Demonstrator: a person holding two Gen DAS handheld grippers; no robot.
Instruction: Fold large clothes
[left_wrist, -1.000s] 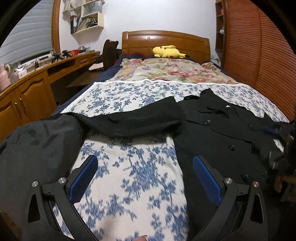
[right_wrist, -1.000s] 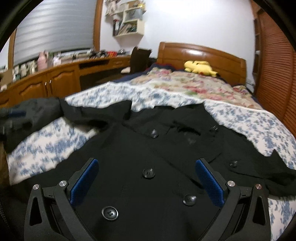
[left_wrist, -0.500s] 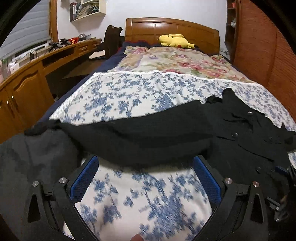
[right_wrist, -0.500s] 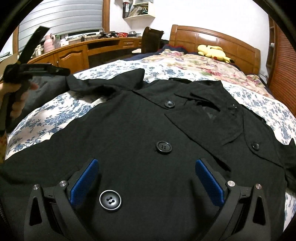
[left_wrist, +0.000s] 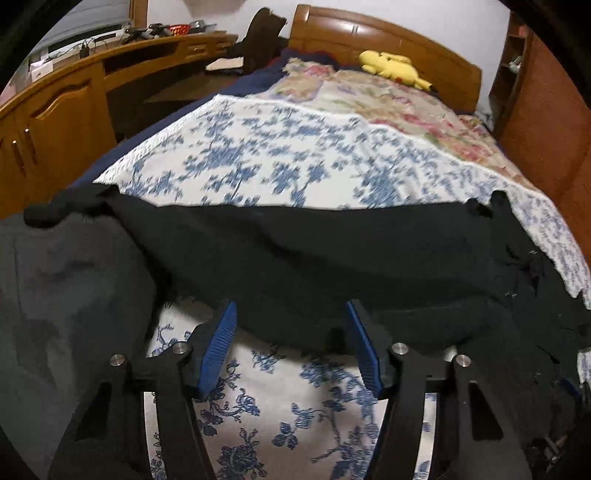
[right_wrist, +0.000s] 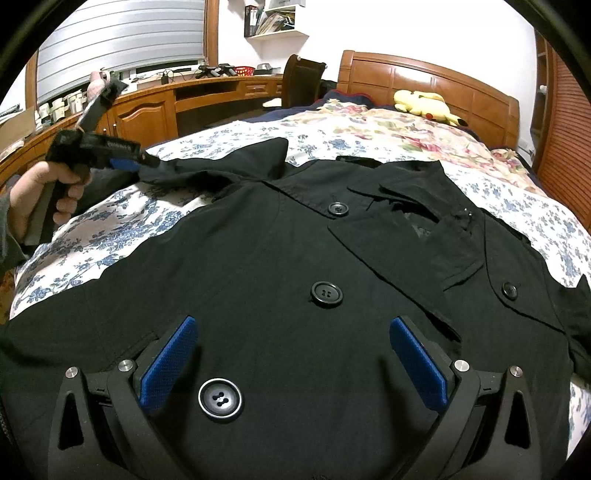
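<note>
a black coat (right_wrist: 280, 266) lies front up across the bed (left_wrist: 295, 155), its sleeve (left_wrist: 303, 251) stretched sideways. the left gripper (left_wrist: 290, 314) has just been closing, the sleeve's lower edge between its fingers; whether the pads press, i cannot tell. the right gripper (right_wrist: 293, 328) hangs wide over the coat front, a button (right_wrist: 220, 398) between its fingers.

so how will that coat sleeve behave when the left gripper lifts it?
Probably floppy: the sleeve lies limp and wrinkled across the sheet. It will likely drag the coat, since they are joined. The cloth looks thickish, so it may bunch in the left gripper, whose jaws have just been closing around the sleeve's edge.
</note>
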